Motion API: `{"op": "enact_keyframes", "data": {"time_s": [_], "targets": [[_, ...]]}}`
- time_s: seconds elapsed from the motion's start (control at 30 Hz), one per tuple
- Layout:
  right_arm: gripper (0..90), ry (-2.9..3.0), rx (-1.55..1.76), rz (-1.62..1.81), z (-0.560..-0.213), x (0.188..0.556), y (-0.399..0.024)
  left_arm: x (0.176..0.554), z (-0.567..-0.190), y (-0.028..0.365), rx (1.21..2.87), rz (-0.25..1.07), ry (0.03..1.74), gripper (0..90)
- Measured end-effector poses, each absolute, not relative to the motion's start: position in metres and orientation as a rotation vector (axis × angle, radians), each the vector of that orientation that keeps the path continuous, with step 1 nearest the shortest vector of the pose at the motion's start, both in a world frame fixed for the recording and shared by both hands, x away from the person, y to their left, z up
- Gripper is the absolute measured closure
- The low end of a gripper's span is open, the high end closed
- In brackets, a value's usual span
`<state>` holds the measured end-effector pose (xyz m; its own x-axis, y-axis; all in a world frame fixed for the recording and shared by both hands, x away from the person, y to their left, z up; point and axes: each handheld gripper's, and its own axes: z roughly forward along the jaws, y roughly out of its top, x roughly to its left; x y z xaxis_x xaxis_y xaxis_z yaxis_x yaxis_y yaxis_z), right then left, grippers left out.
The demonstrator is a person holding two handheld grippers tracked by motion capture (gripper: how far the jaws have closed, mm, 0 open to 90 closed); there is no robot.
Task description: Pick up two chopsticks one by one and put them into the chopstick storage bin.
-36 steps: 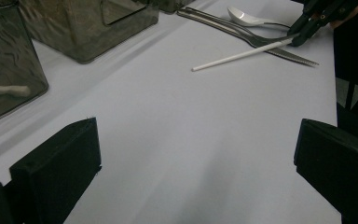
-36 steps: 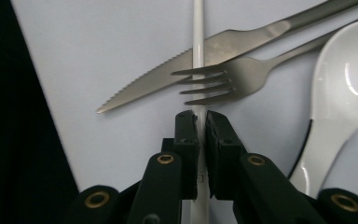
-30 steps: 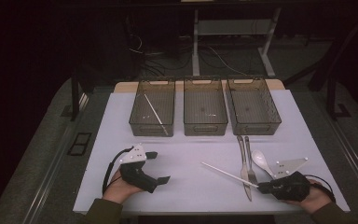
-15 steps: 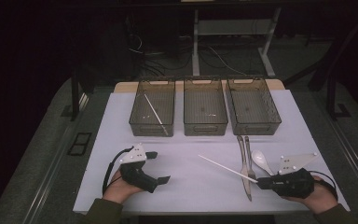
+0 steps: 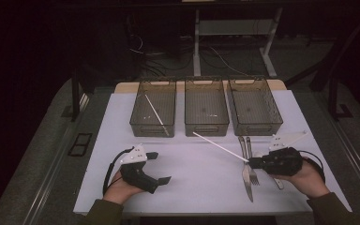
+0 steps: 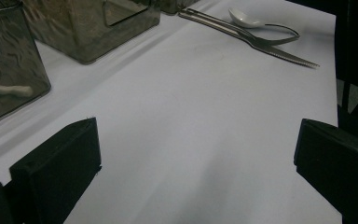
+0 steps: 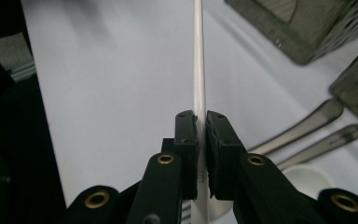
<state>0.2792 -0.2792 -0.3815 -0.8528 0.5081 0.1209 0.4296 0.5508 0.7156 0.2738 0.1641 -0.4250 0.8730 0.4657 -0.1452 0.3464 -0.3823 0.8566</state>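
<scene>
White and thin, the chopstick (image 5: 220,147) is clamped near one end in my right tongs (image 5: 252,162); the right gripper view shows both pads pressed flat against it (image 7: 198,70), the stick running straight out ahead of them. In the high view its free end points up and left toward the middle bin (image 5: 206,107), and it seems to hang clear of the bench (image 5: 192,187) rather than lie on it.

Sorting cutlery into the three smoked-plastic bins along the far edge looks to be the job. The left bin (image 5: 153,107) already holds one white chopstick (image 5: 156,114), leaning corner to corner. The middle bin has something small and pale on its floor that I cannot make out; the right bin (image 5: 254,106) looks empty.

So I judge the work barely begun: one stick filed, its partner lifted and not yet delivered. It probably belongs in the left bin with its mate.

On the bench near the right edge lie a knife (image 5: 246,173) and a fork (image 5: 251,164), side by side, with a white spoon (image 6: 247,18) just beyond them, all untouched.

My left tongs (image 5: 158,167) sit near the front edge, wide apart and empty, with bare white surface between them.
</scene>
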Motion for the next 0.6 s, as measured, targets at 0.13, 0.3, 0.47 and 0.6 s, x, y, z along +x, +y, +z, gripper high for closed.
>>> {"op": "enact_keyframes", "data": {"time_s": [0.13,0.3,0.47,0.6], "targets": [[83.5,2.663,0.821,1.203,-0.376,0.292,-0.270,0.274,-0.425,0.164,2.005,0.144,0.594,0.0],[83.4,2.643,0.824,1.215,-0.369,0.307,-0.257,0.273,-0.424,0.165,2.002,0.142,0.592,0.0],[83.4,2.634,0.817,1.240,-0.363,0.320,-0.243,0.274,-0.424,0.165,2.002,0.145,0.587,0.0],[83.4,2.630,0.820,1.243,-0.359,0.332,-0.231,0.274,-0.424,0.165,1.998,0.144,0.588,0.0]]}}
